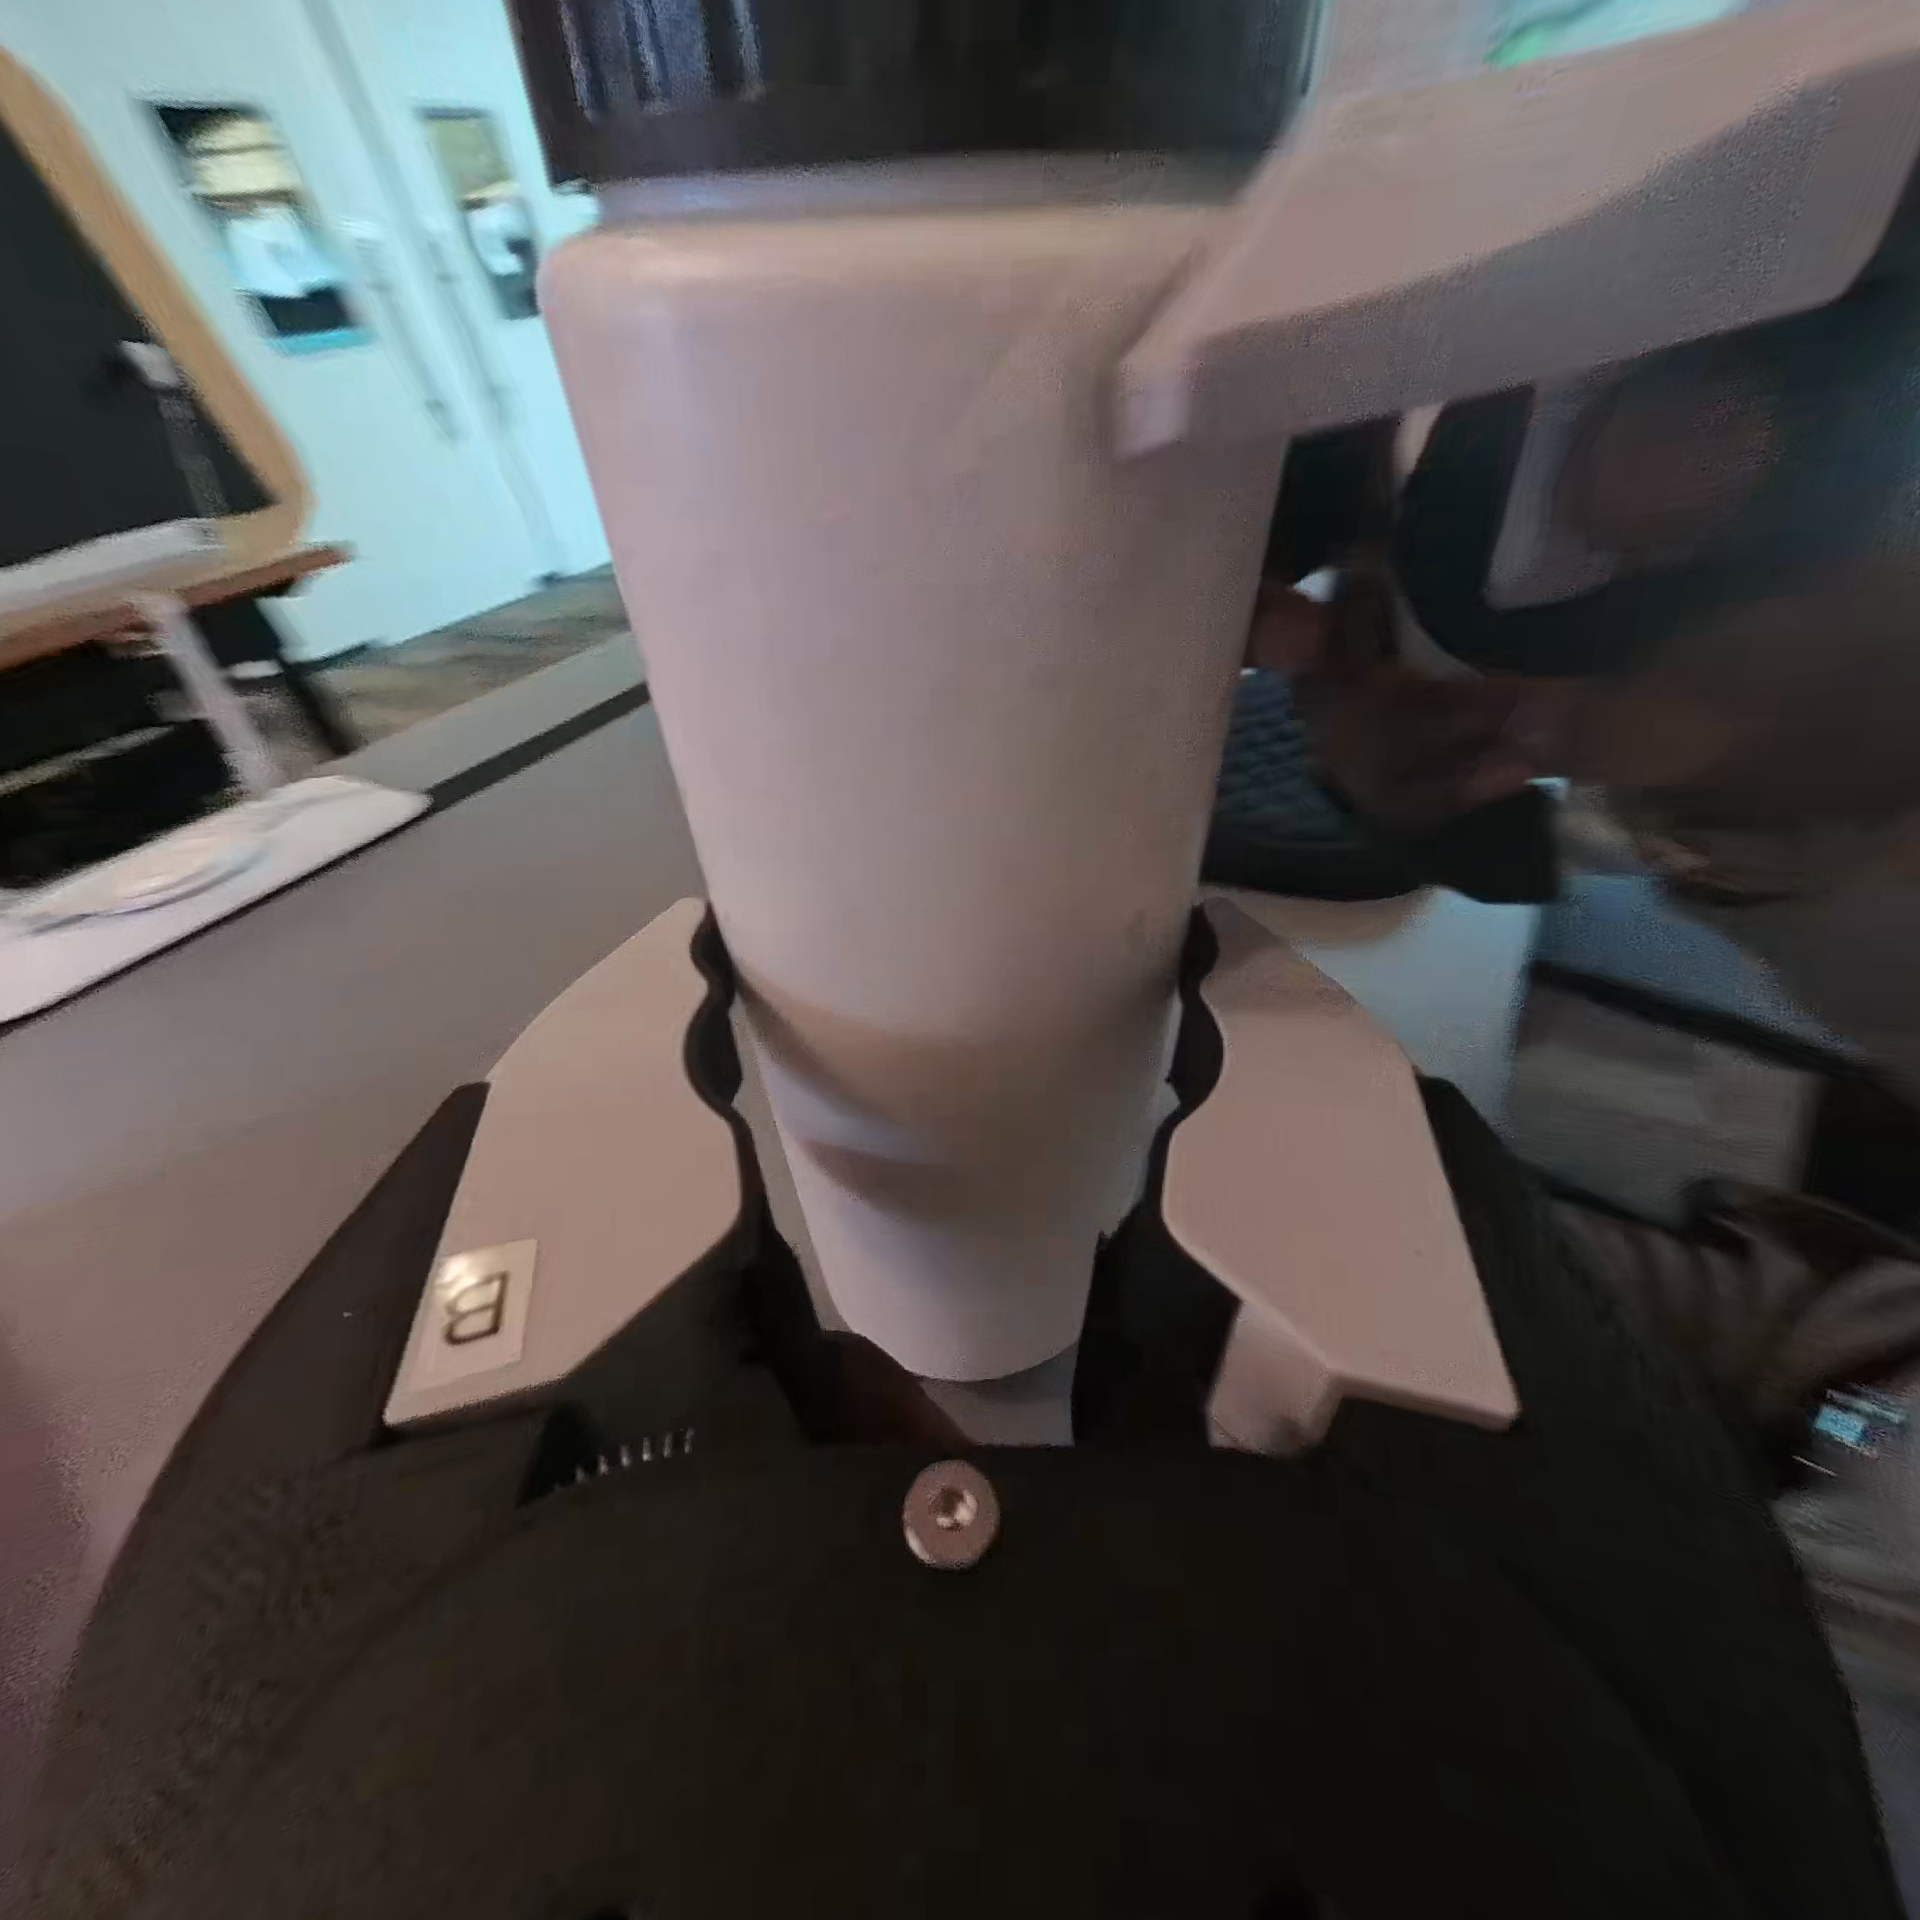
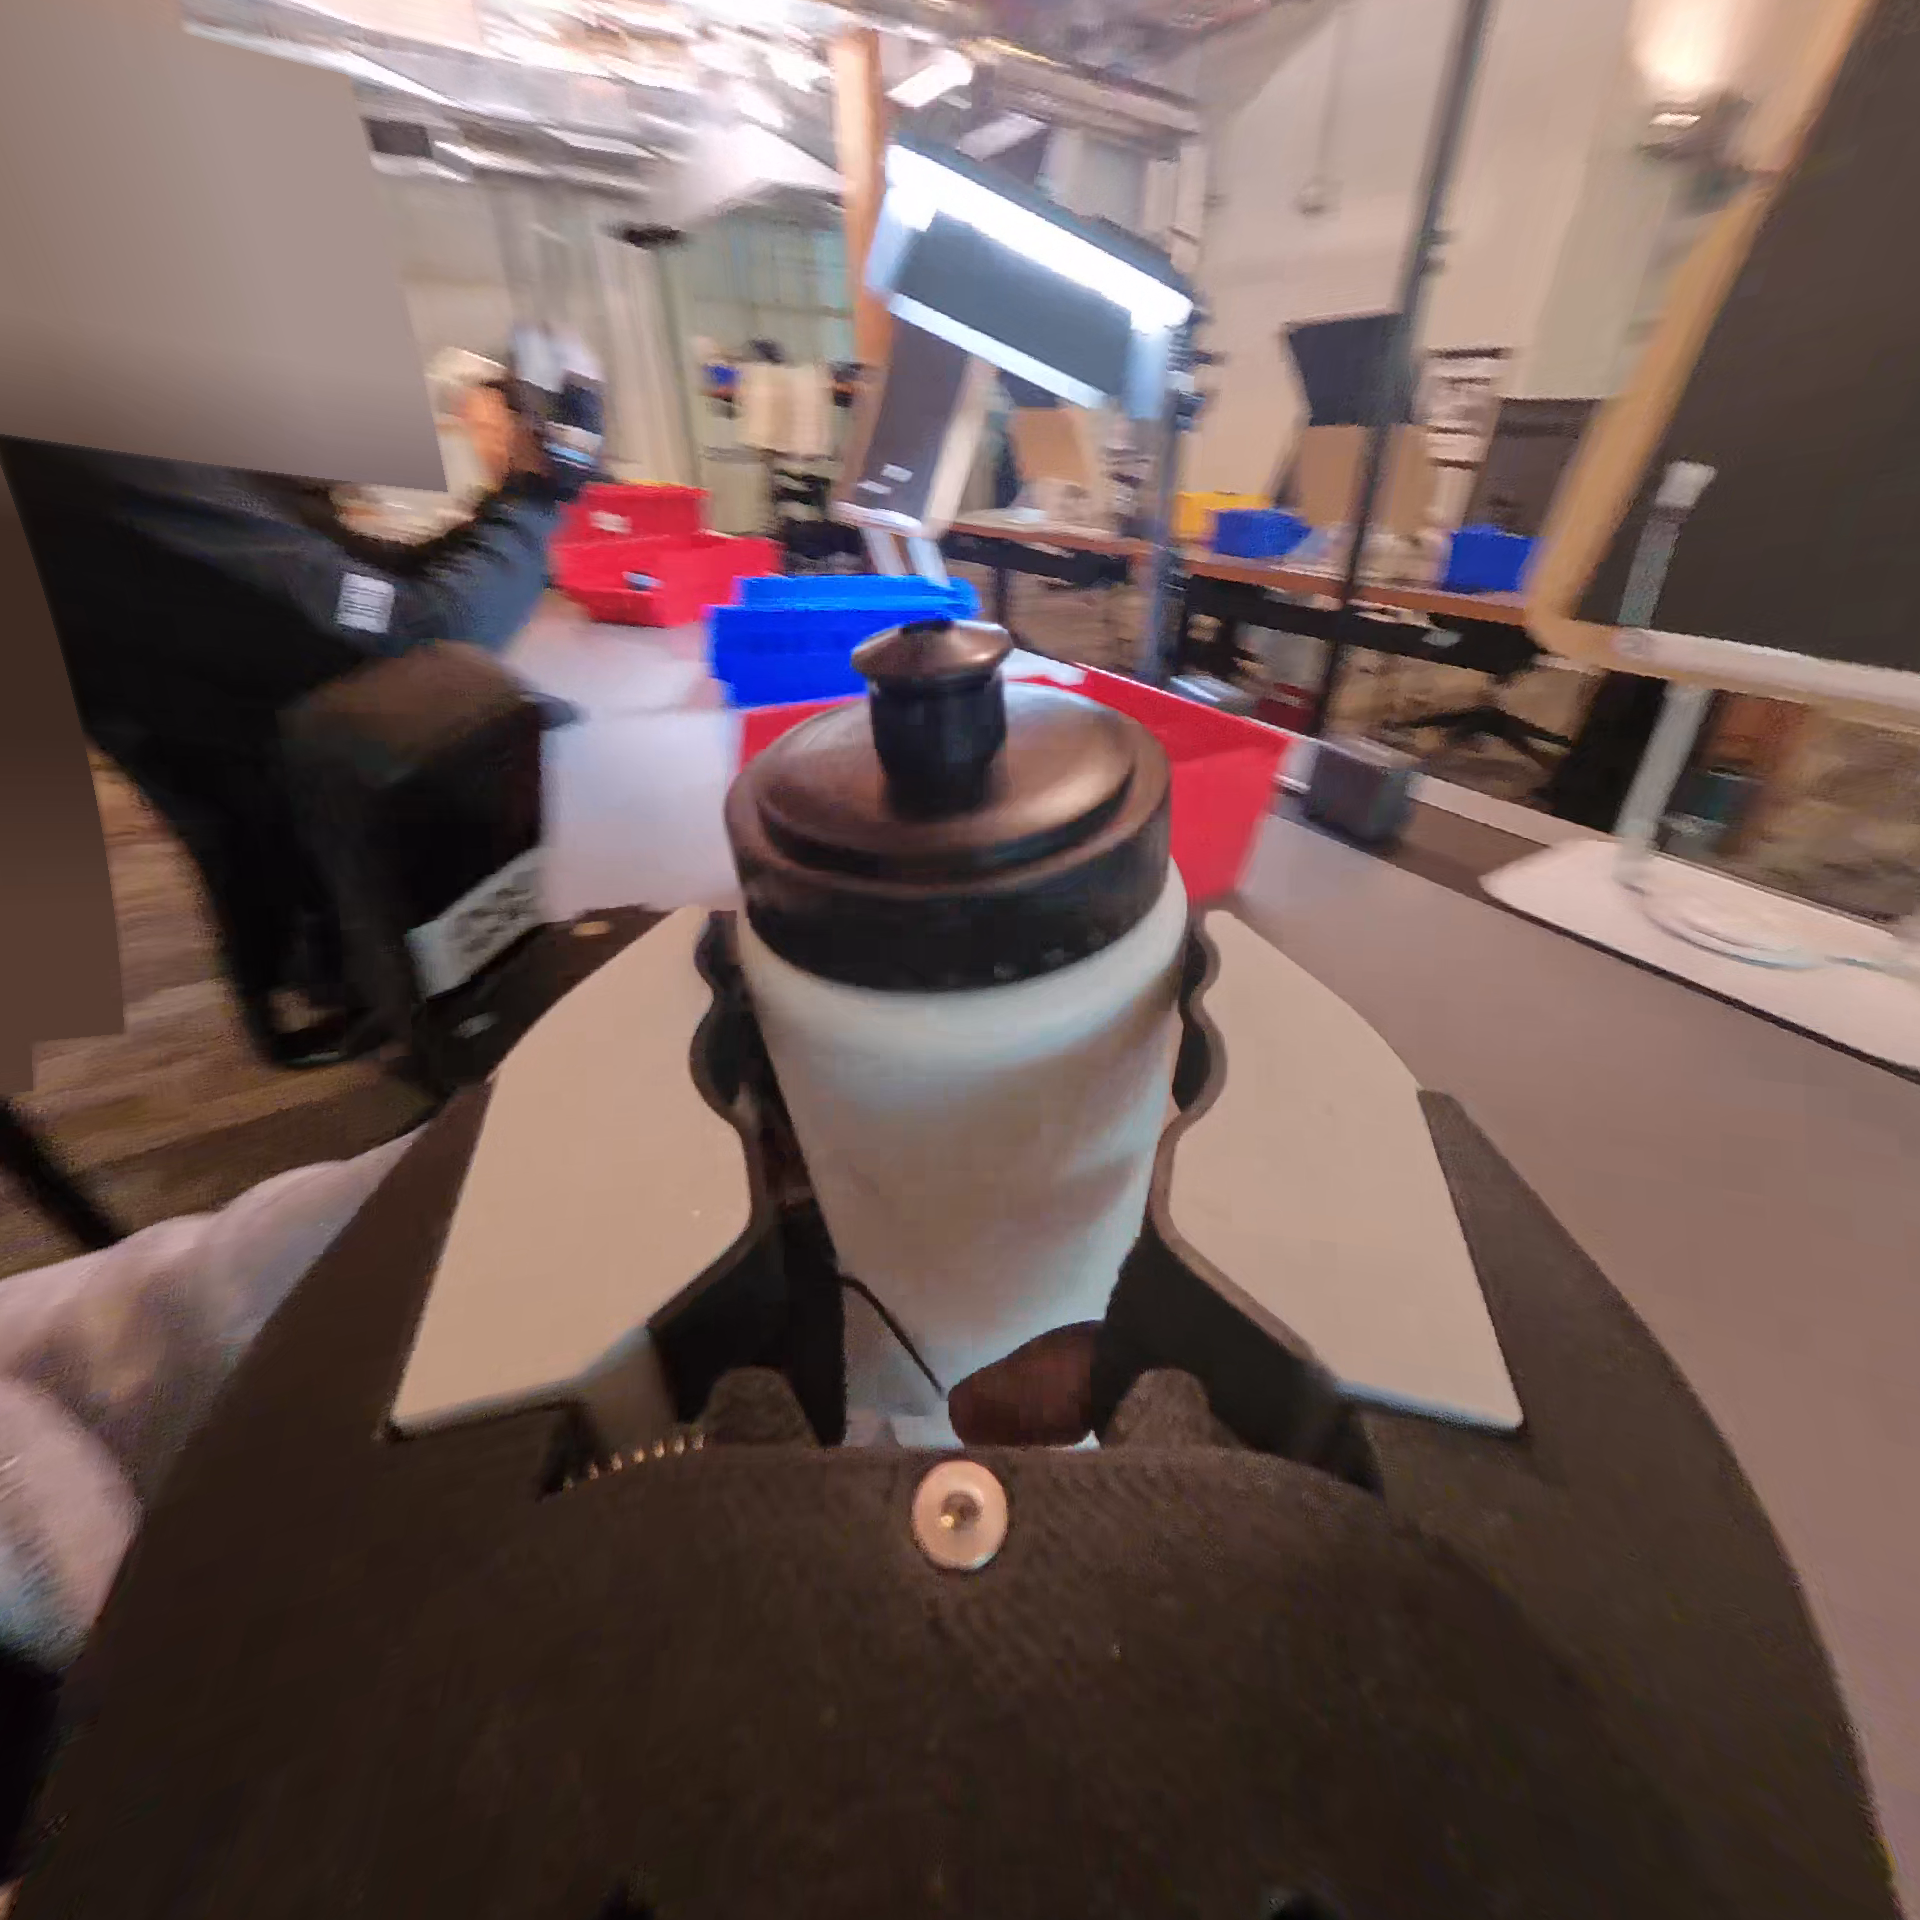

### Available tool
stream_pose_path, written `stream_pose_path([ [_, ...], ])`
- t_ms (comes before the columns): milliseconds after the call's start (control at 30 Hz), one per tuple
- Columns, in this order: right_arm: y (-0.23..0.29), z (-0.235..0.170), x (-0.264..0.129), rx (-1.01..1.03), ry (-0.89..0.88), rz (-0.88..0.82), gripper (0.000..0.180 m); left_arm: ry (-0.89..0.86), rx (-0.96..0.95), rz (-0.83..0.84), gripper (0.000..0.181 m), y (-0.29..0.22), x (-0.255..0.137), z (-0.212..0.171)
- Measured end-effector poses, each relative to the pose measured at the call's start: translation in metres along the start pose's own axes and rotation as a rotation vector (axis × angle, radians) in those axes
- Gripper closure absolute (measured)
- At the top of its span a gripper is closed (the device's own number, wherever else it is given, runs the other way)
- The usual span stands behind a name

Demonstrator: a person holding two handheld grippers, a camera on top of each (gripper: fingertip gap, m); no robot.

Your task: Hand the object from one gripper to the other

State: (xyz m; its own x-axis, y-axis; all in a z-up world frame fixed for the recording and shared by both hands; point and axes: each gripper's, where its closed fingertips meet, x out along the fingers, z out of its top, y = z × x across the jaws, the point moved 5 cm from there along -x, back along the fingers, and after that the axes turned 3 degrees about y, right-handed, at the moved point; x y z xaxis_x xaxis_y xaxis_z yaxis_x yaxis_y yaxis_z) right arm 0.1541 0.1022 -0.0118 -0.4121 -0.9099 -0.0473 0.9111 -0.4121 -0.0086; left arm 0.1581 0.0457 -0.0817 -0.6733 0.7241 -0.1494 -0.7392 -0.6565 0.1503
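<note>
Grey table [image 1: 260, 1091] stretches behind a white bottle [image 1: 914, 644] with a black cap. Left claw [image 1: 951, 1049] clamps the bottle's lower end; right claw [image 2: 961, 1039] clamps its upper body just below the cap, both holding it at once.

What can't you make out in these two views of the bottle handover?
- Bottle base, left wrist view: hidden between the left gripper's fingers.
- Cap top, left wrist view: cut off by the upper edge.
- Right gripper's contact with the bottle, right wrist view: motion blur; grip firmness unclear.
- Lower bottle, right wrist view: hidden behind the gripper body.
</note>
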Motion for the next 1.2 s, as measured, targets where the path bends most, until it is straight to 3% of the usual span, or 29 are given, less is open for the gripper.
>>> stream_pose_path([
  [233, 0.012, -0.006, -0.012, 0.089, -0.034, 0.515, 0.071, -0.102, -0.139, -0.567, 0.098, -0.02, -0.032, 0.014],
  [300, 0.019, -0.01, -0.009, 0.136, -0.033, 0.628, 0.073, -0.084, -0.126, -0.639, 0.099, -0.023, -0.034, 0.014],
  [367, 0.024, -0.013, -0.005, 0.134, -0.029, 0.671, 0.091, -0.046, -0.118, -0.66, 0.099, -0.025, -0.031, 0.012],
  [500, 0.021, -0.011, -0.001, 0.13, -0.055, 0.594, 0.095, -0.055, -0.191, -0.595, 0.101, -0.016, -0.027, 0.013],
  [633, -0.002, -0.01, 0.001, 0.091, -0.118, 0.276, 0.096, -0.146, -0.258, -0.33, 0.089, -0.001, -0.024, 0.015],
  [733, -0.009, -0.011, 0.004, 0.065, -0.145, 0.087, 0.096, -0.159, -0.189, -0.132, 0.086, -0.004, -0.016, 0.012],
  [867, 0.002, -0.011, 0.009, 0.04, -0.153, 0.022, 0.096, -0.095, -0.082, -0.012, 0.095, -0.008, -0.001, 0.007],
  [967, 0.006, -0.012, 0.007, 0.036, -0.139, 0.04, 0.096, -0.095, -0.074, -0.065, 0.098, -0.008, -0.006, 0.006],
  [1033, 0.01, -0.01, -0.001, 0.064, -0.142, 0.181, 0.098, -0.104, -0.082, -0.189, 0.098, -0.011, -0.016, 0.006],
  [1100, 0.011, -0.005, -0.011, 0.139, -0.148, 0.344, 0.081, -0.111, -0.108, -0.38, 0.098, -0.02, -0.028, 0.006],
  [1200, 0.014, -0.01, -0.019, 0.199, -0.098, 0.533, 0.072, -0.096, -0.132, -0.567, 0.098, -0.03, -0.038, 0.005],
])
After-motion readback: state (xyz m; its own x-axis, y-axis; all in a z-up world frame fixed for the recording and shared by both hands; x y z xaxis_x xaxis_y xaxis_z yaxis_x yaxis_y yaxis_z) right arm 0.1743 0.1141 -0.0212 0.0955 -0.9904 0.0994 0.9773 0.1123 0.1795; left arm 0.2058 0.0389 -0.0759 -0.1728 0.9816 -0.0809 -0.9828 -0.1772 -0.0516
